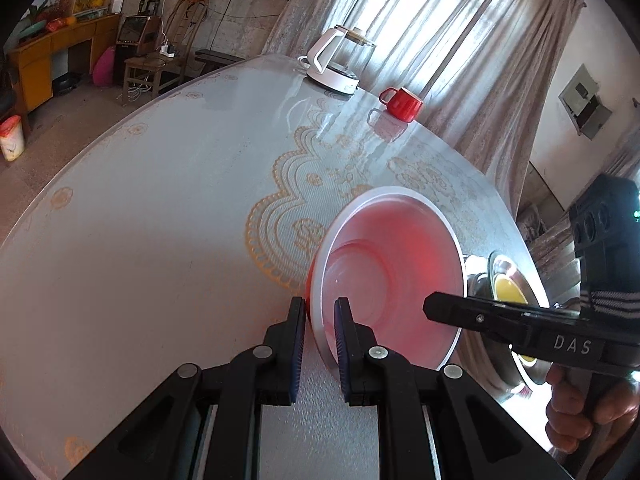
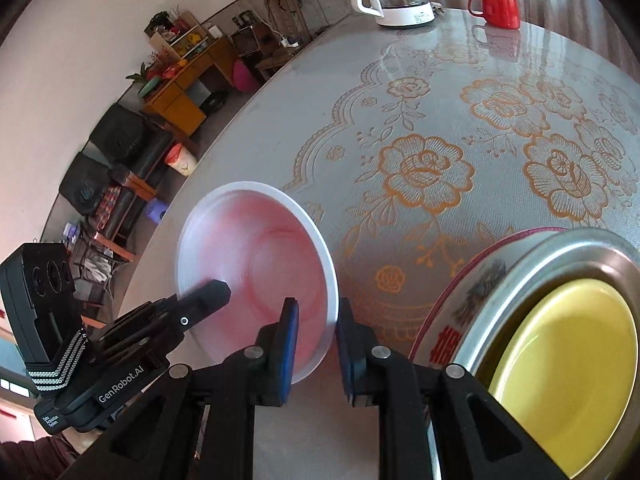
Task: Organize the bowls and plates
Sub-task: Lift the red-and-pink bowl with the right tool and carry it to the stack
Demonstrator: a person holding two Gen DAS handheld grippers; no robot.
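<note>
I have both hand-held grippers on the pink bowl (image 1: 384,272): left hand-held gripper (image 1: 320,320) straddles its near-left rim, right hand-held gripper (image 2: 316,320) straddles the opposite rim, pads narrow, contact looks likely but I can't confirm a firm pinch. Bowl sits tilted over the tabletop (image 1: 160,200), just beside the stack: yellow dish (image 2: 568,360) in steel plate (image 2: 520,280) on patterned plate (image 2: 452,312). Step, I judge: carrying bowl to stack. Next: level it, lower centred on yellow dish

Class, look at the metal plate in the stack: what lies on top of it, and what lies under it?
On the metal plate lies a yellow plate. Under it a patterned plate with a red rim shows only at its edge; anything beneath that is covered.
</note>
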